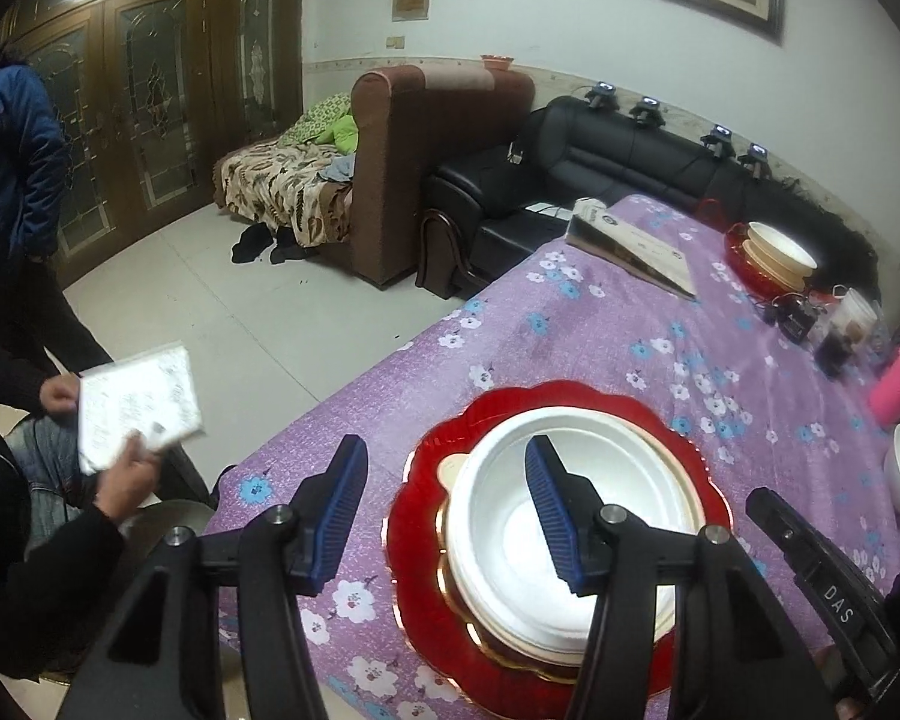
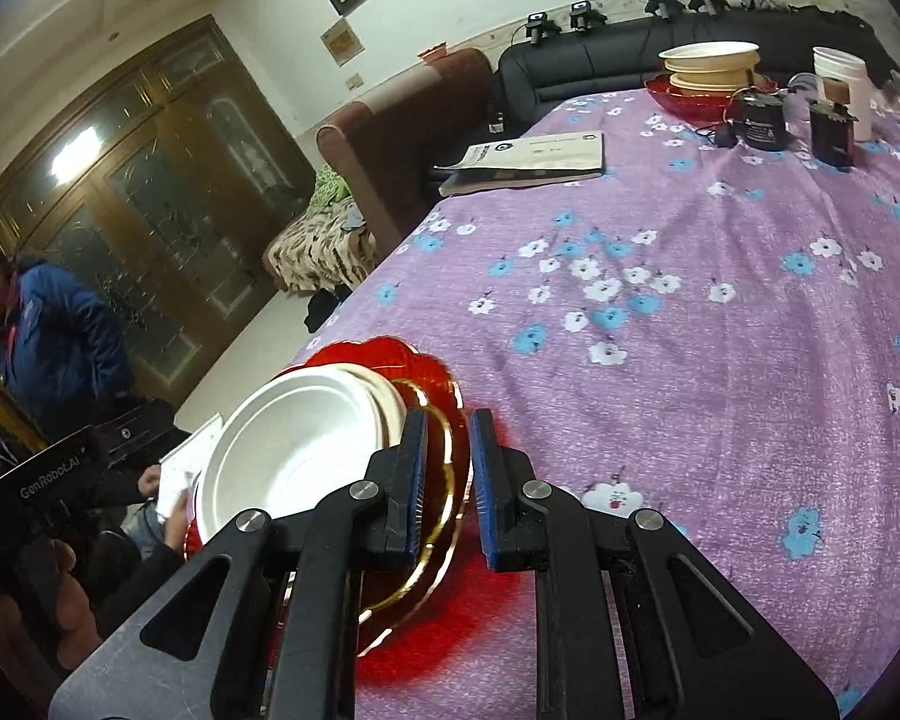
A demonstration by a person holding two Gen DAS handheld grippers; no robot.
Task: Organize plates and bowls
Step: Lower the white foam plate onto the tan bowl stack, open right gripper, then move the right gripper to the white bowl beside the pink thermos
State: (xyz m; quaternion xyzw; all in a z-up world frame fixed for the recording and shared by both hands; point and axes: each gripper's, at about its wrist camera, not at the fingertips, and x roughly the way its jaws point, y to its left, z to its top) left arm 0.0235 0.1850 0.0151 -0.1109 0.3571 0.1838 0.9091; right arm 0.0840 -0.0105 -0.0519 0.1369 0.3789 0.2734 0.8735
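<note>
While the left gripper [image 1: 444, 507] hangs open over the white bowl [image 1: 576, 531], keep the right gripper [image 2: 447, 474] clamping the red plate [image 2: 414, 630] steady, lower frame.

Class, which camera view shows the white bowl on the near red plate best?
The left wrist view: the white bowl is seen from above, rim and inside, though one finger crosses it. The right wrist view shows it tilted and partly hidden.
</note>
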